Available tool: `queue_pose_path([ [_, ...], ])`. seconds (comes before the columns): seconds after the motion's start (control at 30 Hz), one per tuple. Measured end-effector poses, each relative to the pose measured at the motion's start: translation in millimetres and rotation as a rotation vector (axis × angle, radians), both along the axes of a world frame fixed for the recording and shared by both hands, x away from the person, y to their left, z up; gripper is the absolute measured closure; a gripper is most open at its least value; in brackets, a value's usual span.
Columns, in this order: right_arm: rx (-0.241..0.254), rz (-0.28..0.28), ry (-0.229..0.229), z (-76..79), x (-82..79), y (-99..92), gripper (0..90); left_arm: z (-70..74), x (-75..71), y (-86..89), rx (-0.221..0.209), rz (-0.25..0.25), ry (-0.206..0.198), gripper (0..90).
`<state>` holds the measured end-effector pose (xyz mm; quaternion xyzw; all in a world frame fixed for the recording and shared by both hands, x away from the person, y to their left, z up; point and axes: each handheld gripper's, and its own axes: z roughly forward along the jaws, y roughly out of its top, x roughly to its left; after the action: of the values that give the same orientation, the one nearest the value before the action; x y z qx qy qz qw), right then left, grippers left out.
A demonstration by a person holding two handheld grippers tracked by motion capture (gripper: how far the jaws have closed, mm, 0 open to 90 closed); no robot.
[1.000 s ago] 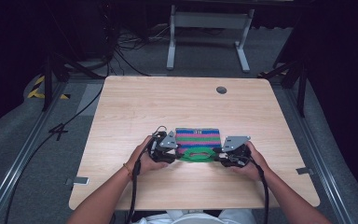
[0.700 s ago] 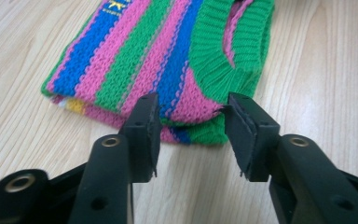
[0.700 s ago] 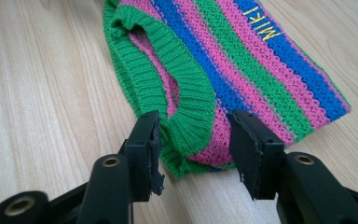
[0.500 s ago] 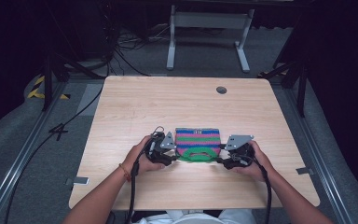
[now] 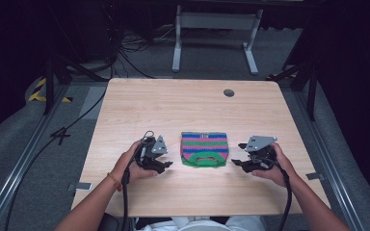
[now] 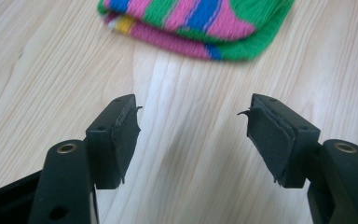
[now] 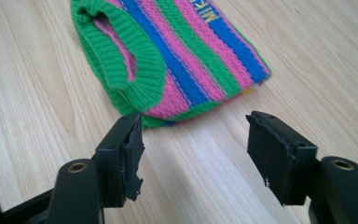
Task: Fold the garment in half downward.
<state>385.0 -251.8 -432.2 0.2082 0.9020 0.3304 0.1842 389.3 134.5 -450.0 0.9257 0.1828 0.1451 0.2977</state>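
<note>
Both of your hands have drawn outward from the striped knit garment (image 5: 204, 149) since the earlier frames, and both claws have just been opening with nothing between their pads. On the left, your left claw (image 5: 165, 164) sits just beside the garment's left edge, angled inward and low over the surface (image 5: 173, 103), jaws wide and empty. The garment lies folded flat in a neat rectangle at the middle near you, so the folding looks done, and your right claw (image 5: 236, 162) mirrors the left, wide and empty, pointing at the garment's right edge.
</note>
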Motion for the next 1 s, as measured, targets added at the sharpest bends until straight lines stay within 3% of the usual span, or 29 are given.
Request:
queue_pose_path([
  [0.27,0.008,-0.074,-0.006,-0.9,-5.8,-28.6,34.2,1.6,-14.2,30.4,-0.027,0.065,-0.002,31.3],
  [0.53,0.027,-0.131,0.000,-5.4,-13.0,-57.3,33.7,-4.3,-24.6,59.2,-0.066,0.127,0.027,28.2],
  [0.67,0.009,-0.171,0.007,-14.7,-18.2,-71.2,31.9,-9.7,-28.2,72.7,-0.040,0.134,0.023,26.4],
  [0.77,0.025,-0.178,0.012,-20.1,-22.8,-82.7,30.8,-13.1,-29.5,85.4,-0.060,0.141,0.043,25.5],
  [0.9,0.054,-0.239,0.031,-30.0,-29.9,-104.3,28.9,-16.7,-32.5,100.1,-0.098,0.152,0.065,25.3],
  [1.0,0.118,-0.304,0.060,-36.6,-33.4,-123.3,28.3,-18.0,-33.8,109.5,-0.123,0.165,0.077,25.2],
])
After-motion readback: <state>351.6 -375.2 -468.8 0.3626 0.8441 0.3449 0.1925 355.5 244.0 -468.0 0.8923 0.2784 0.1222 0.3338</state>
